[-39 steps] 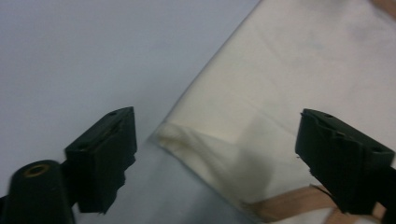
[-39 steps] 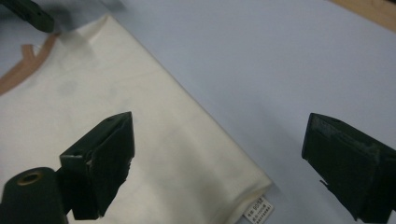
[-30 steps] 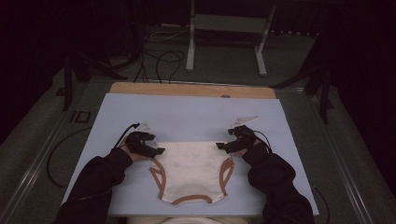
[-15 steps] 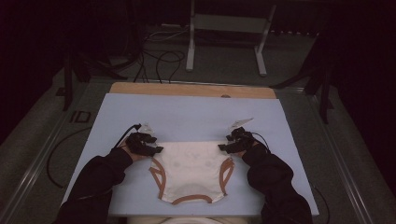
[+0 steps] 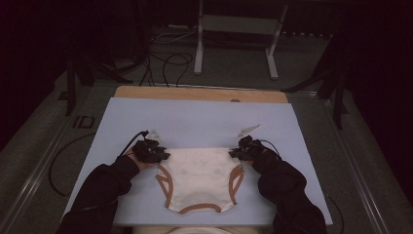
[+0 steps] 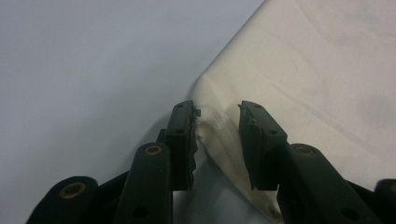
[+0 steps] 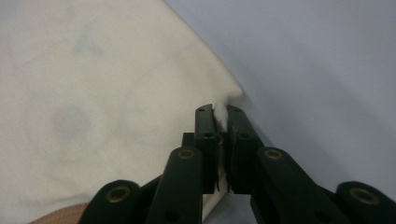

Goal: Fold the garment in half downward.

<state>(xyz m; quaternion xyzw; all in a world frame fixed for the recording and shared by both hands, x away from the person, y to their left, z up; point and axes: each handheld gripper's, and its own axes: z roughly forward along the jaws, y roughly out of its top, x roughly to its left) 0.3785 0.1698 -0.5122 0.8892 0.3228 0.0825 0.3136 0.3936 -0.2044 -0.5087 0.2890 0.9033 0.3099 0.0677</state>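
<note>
The cream garment (image 5: pixel 200 178) lies flat on the pale surface (image 5: pixel 204 122), its waistband running left to right between the hands. At the band's left corner the left gripper (image 5: pixel 155 155) has just been closing, cloth bunched between the jaws, one pad touching, not yet clamped. At the right corner the right gripper (image 5: pixel 237 153), open a second ago, now pinches the fabric tight.

No readable text, label, brand, number or sign anywhere. The cream garment (image 5: pixel 200 178) carries faint grey marks, too blurred to read as letters. A dark mark on the floor left of the blue table mat (image 5: pixel 195 122) stays illegible.
</note>
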